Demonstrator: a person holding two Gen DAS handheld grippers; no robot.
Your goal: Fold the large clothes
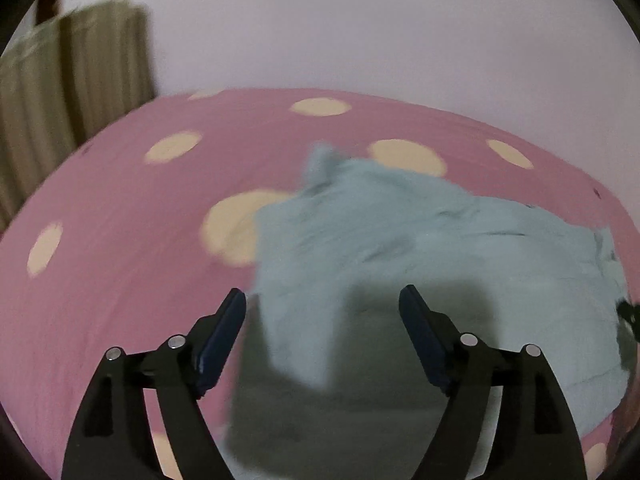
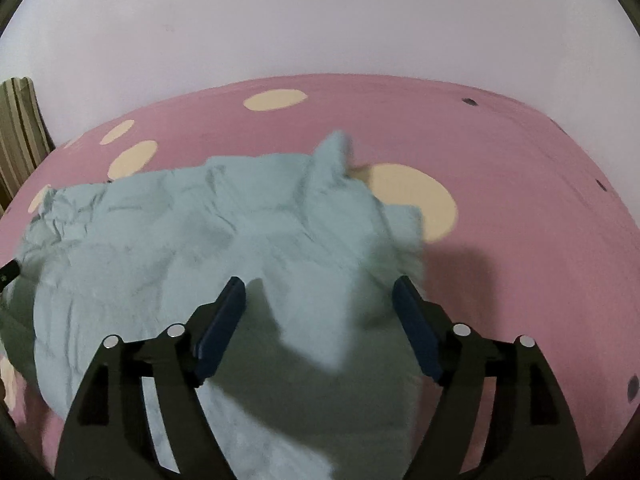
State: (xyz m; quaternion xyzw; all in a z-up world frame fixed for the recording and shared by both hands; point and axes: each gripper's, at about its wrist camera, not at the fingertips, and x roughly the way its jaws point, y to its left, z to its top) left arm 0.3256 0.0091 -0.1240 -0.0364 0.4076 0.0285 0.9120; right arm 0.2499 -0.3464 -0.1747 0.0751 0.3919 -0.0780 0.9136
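Observation:
A light blue garment (image 1: 420,240) lies crumpled on a pink bed sheet with cream dots (image 1: 120,240). In the left wrist view my left gripper (image 1: 324,300) is open and empty, hovering over the garment's near left edge, where a loose flap hangs blurred between the fingers. In the right wrist view the same garment (image 2: 180,240) spreads left and centre on the sheet (image 2: 520,200). My right gripper (image 2: 320,292) is open and empty above the garment's near right part, with a blurred flap between its fingers.
A pale wall (image 1: 360,20) rises behind the bed. A striped olive curtain (image 1: 72,92) hangs at the far left and also shows in the right wrist view (image 2: 20,132). A dark bit of the other gripper (image 2: 8,272) shows at the left edge.

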